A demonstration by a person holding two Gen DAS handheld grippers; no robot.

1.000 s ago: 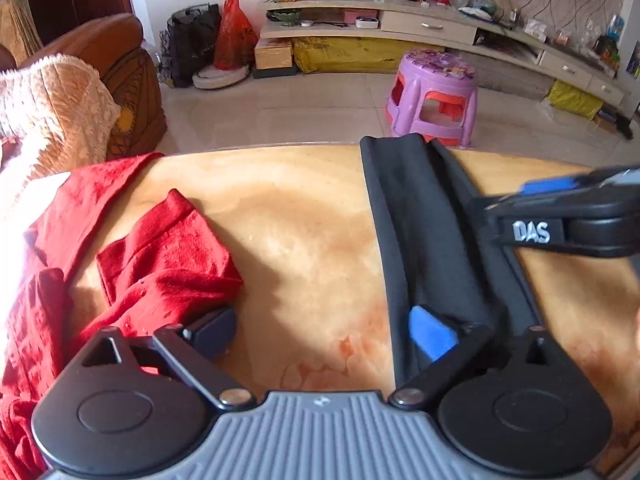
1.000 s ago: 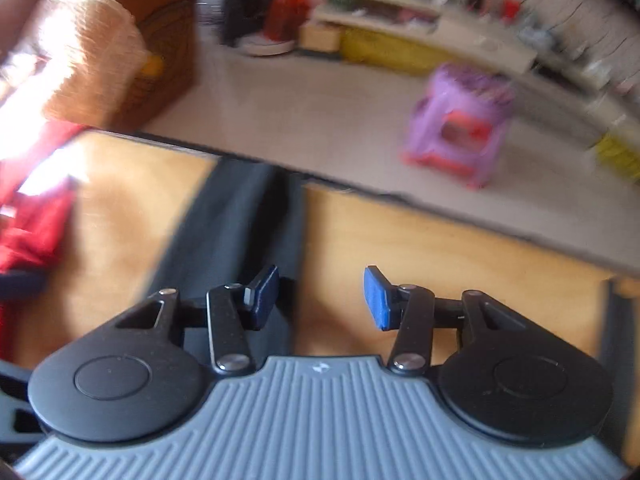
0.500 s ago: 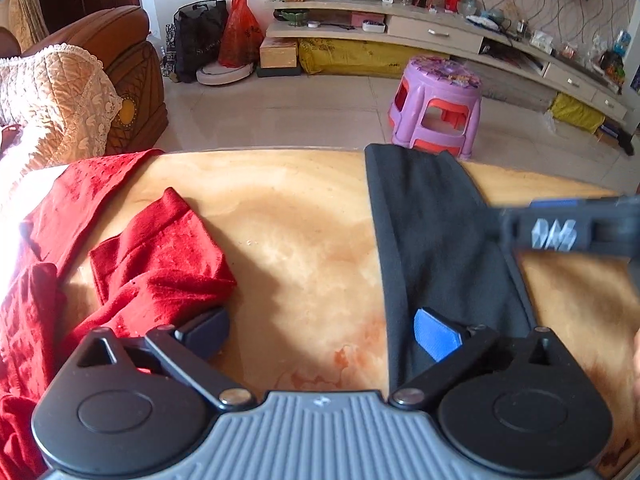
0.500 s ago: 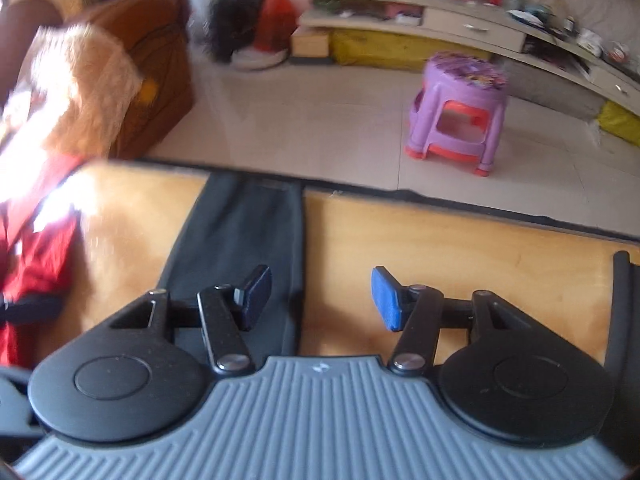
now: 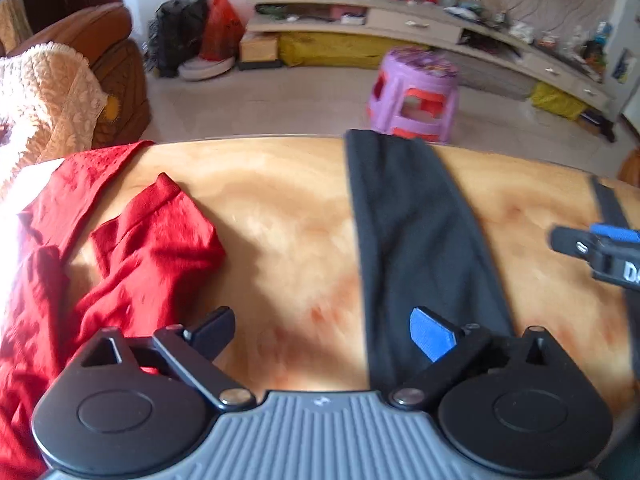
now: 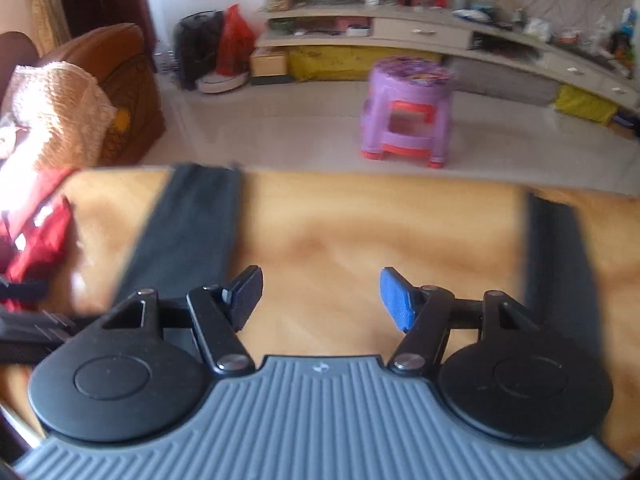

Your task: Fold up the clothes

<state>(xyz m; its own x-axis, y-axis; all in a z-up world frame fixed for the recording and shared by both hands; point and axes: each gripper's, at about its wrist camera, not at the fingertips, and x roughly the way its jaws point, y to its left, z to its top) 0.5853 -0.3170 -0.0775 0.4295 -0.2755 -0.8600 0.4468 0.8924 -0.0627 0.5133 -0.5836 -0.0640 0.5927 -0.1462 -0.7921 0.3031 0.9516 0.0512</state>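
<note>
A black garment leg (image 5: 416,232) lies lengthwise on the orange marbled table (image 5: 280,220); a second black strip (image 6: 556,256) lies further right. A crumpled red garment (image 5: 140,256) covers the table's left side. My left gripper (image 5: 324,332) is open above bare table, its blue pad over the black leg's near end and nothing between the fingers. My right gripper (image 6: 320,296) hovers over bare table between the two black strips (image 6: 188,232), its jaws opening and empty. Its fingertip (image 5: 600,240) shows at the right edge of the left wrist view.
Beyond the table's far edge stand a purple plastic stool (image 6: 408,108), a brown armchair with a cream throw (image 5: 48,96) at the left, and a long low cabinet (image 6: 420,32) with clutter along the wall. Bags (image 5: 200,36) sit on the floor.
My right gripper has slid to the right off the black leg to the bare table, and its jaws have widened. The left gripper drifted slightly and stays open.
</note>
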